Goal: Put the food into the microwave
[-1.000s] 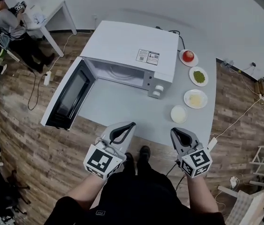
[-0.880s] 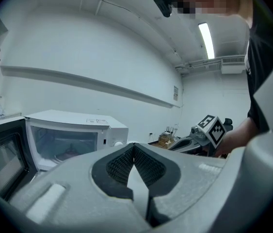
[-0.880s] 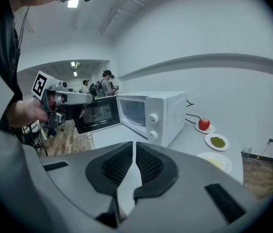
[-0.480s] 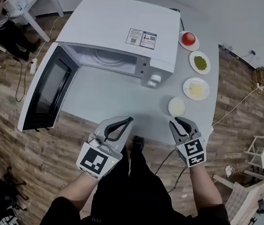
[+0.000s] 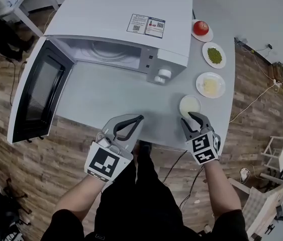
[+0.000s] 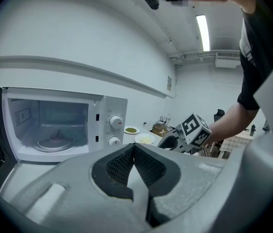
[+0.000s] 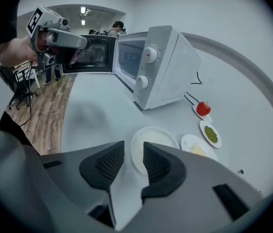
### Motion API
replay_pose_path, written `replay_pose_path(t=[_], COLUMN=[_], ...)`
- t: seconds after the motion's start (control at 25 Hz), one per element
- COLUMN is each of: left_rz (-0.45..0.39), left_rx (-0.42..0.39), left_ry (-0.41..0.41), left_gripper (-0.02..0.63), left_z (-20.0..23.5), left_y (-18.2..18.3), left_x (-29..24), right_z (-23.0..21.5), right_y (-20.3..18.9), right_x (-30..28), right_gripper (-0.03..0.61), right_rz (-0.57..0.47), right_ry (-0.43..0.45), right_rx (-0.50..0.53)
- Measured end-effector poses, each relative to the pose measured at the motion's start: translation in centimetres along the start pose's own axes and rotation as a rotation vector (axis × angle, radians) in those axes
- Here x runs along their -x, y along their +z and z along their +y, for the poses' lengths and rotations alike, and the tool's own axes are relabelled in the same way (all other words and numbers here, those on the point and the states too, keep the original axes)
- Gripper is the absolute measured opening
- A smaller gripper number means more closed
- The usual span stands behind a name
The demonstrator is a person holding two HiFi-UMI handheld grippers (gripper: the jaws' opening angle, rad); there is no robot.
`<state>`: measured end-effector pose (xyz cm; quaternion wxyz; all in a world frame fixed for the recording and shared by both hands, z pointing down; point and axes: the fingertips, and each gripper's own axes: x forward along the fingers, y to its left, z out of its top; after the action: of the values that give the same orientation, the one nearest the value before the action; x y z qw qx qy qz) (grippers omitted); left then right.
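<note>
The left tongs [image 5: 137,119] hover at the tabletop's [image 5: 116,97] near edge, pointing nearly level, jaws pressed together. The right tongs [image 5: 190,118] tilt steeply down, jaws just opening, nothing between them.

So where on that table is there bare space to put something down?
The widest bare patch of the table lies in front of the microwave, between its open door and the nearest white plate. The right side is crowded: four plates stand in a row from that plate back to the tomato plate.
</note>
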<state>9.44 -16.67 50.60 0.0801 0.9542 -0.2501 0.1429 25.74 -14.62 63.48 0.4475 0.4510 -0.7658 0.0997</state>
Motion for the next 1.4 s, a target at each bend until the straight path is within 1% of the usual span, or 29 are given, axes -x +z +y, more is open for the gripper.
replay_pose_path(t=[0.12, 0.32, 0.52, 0.76, 0.92, 1.28, 1.4], left_rz=[0.012, 0.021, 0.025, 0.02, 0.017, 0.007, 0.006], left_rx=[-0.004, -0.009, 0.0, 0.006, 0.003, -0.002, -0.007], left_ry=[0.003, 0.004, 0.007, 0.007, 0.009, 0.013, 0.015], left_gripper=[0.008, 0.008, 0.008, 0.008, 0.008, 0.008, 0.008], left_z=[0.4, 0.6, 0.6, 0.5, 0.6, 0.5, 0.5], left_y=[-0.7, -1.5, -2.0, -1.7, -1.4, -0.3, 0.0], left_x=[-0.8, -1.8, -2.3, -2.4, -2.3, -1.3, -0.7], right_z=[0.3, 0.0, 0.0, -0.1, 0.2, 0.1, 0.0], right_y=[-0.4, -0.9, -1.4, -1.5, -1.6, -1.7, -1.5], right_x=[-0.5, -1.2, -2.0, -2.5, -2.6, -2.2, -1.9], right_gripper=[0.13, 0.13, 0.13, 0.127, 0.107, 0.086, 0.075], right_rz=[0.028, 0.08, 0.131, 0.18, 0.194, 0.219, 0.215], right_ry=[-0.001, -0.04, -0.059, -0.153, -0.216, -0.26, -0.261], right_rx=[0.044, 0.142, 0.204, 0.331, 0.417, 0.486, 0.477])
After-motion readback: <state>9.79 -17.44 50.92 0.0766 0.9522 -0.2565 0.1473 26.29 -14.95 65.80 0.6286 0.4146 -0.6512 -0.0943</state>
